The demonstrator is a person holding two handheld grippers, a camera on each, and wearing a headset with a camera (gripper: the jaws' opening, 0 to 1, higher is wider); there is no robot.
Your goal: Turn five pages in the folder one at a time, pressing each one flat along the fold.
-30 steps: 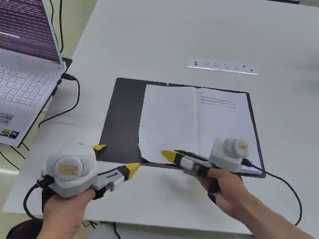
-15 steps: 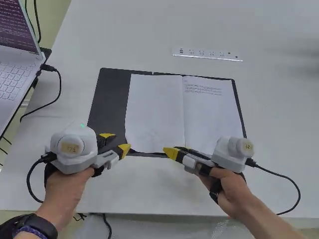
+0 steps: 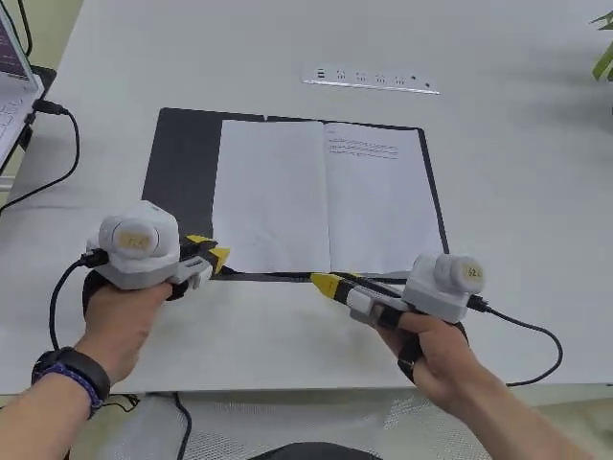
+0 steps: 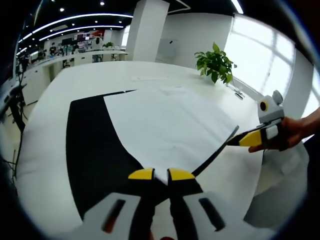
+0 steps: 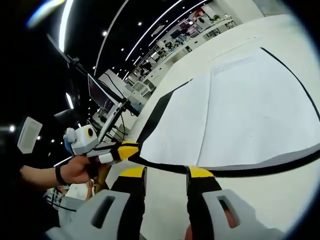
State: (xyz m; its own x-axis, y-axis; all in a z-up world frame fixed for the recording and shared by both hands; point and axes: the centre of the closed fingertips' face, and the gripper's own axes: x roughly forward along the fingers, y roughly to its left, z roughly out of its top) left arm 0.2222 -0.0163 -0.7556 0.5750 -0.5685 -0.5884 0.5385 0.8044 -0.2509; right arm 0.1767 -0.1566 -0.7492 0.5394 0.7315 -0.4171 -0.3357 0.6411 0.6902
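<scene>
A big white table [image 3: 536,144] stands here. Far right, a green plant [image 4: 215,62] sits by bright windows [image 4: 260,60]. Long lights [image 4: 70,21] shine on the dark ceiling [image 4: 100,7].

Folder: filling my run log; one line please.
folder open flat | left tongs open by left page corner | right tongs open at near edge

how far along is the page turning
Done: black folder lies open, a white sheet flat on its left side; count turned can't be told. In hand: nothing; left gripper and right gripper hover open at its near edge. To do: next turn, pressing the fold.
</scene>
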